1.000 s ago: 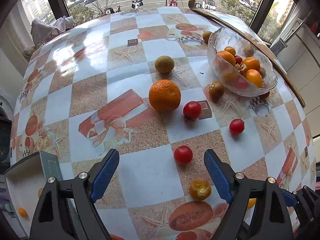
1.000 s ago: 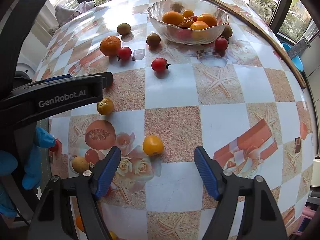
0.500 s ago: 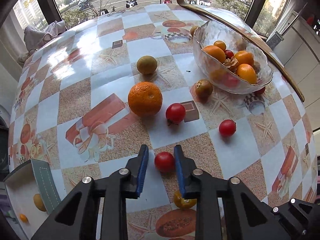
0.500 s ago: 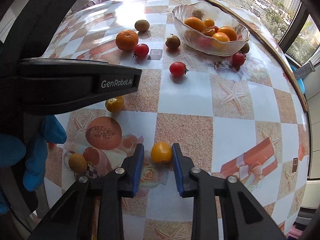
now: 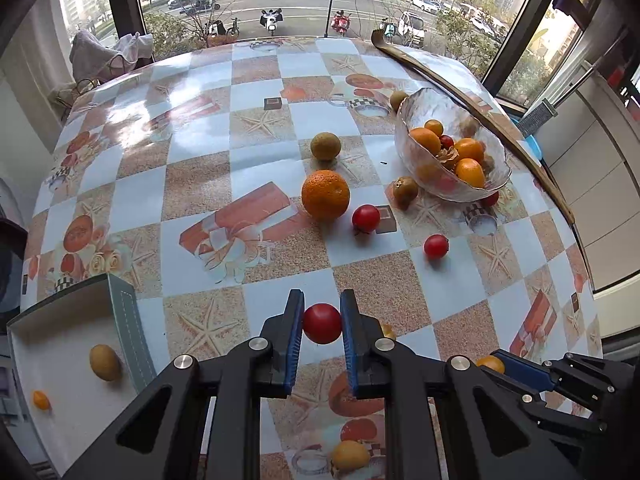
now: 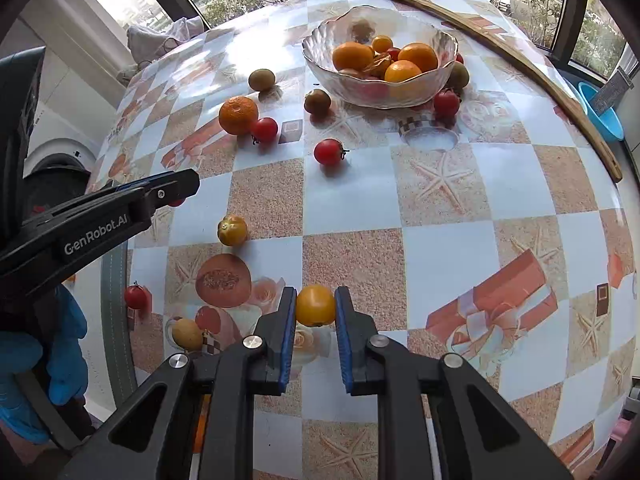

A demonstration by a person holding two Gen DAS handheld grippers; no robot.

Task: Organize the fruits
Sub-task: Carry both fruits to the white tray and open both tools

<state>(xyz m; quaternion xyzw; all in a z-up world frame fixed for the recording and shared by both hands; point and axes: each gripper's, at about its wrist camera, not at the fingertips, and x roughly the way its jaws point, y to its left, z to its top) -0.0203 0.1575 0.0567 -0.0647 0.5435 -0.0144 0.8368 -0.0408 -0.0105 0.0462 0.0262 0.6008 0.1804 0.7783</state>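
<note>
L wrist view: my left gripper (image 5: pixel 322 326) is clenched on a red cherry tomato (image 5: pixel 322 323), pads at its widest part, near edge of the table (image 5: pixel 200 184). Thin-skinned, soft, slick, so I'd keep the squeeze light. Glass bowl (image 5: pixel 404 120) sits far right.

R wrist view: right gripper (image 6: pixel 315 307) grasps a yellow tomato (image 6: pixel 315 305) the same way, near-centre. Light, likely bruises easily, may roll if let go.

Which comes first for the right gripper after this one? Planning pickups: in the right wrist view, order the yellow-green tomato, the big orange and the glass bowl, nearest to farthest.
From the right gripper:
1. Yellow-green tomato, left, closest.
2. Big orange, farther left.
3. Glass bowl, at the far end.
</note>
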